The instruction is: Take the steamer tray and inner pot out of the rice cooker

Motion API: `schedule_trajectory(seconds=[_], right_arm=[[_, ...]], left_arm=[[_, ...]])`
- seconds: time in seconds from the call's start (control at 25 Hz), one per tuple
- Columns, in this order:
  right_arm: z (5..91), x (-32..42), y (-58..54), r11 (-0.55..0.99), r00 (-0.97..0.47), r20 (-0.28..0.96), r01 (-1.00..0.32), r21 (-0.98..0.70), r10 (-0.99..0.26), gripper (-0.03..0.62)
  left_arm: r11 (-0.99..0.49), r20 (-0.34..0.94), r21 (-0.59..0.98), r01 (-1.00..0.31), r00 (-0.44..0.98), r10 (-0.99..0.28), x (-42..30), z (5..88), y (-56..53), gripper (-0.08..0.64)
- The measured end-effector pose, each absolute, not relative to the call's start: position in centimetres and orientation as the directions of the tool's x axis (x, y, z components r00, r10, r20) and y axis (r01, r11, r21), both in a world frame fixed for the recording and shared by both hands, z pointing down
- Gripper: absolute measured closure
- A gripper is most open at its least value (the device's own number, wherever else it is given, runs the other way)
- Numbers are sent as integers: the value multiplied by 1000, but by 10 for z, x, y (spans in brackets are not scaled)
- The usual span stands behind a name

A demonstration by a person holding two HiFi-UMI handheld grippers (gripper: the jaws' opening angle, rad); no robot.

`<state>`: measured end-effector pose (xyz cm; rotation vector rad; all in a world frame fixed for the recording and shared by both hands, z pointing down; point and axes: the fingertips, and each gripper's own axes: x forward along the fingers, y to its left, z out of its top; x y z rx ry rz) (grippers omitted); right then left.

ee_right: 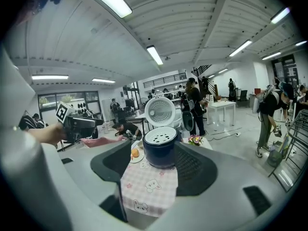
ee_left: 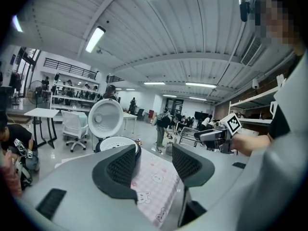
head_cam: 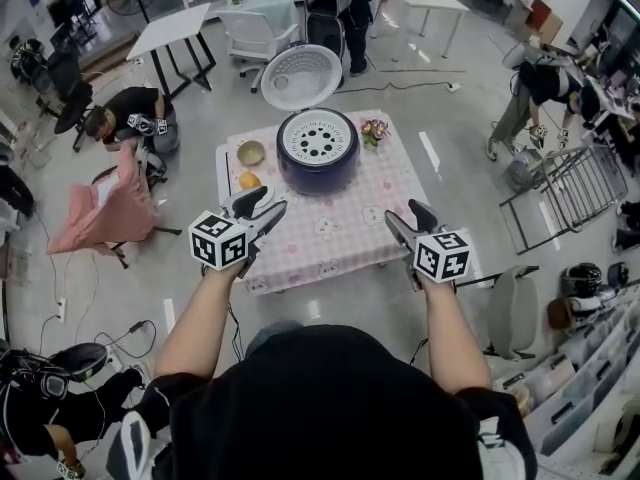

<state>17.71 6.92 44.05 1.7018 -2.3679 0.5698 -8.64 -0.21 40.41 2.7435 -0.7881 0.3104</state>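
While steamer tray (head_cam: 316, 138) sits in cooker (head_cam: 318, 176), jaws apart

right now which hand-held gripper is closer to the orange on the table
Left. The left hand-held gripper hovers just short of the orange; the right hand-held gripper is well off to the orange's right.

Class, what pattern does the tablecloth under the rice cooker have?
Pink check with small cartoon animals on the tablecloth; clearest in the right gripper view.

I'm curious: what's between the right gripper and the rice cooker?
Only bare tablecloth lies between right gripper and rice cooker; the head view shows it.
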Motion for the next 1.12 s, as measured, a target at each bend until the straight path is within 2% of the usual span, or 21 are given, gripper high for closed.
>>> schedule_trajectory(seconds=[0.6, 0.84, 1.12], right_arm=[[454, 185, 3, 287, -352, 384, -933, -217, -853, 302], [460, 173, -40, 309, -328, 413, -944, -112, -850, 302], [466, 160, -90, 296, -317, 429, -948, -119, -846, 302]], left_arm=[[-805, 289, 227, -548, 827, -482, -75, 419, -65, 313], [-806, 293, 244, -540, 833, -469, -80, 431, -108, 313], [-810, 292, 265, -523, 844, -449, -88, 439, -163, 313]])
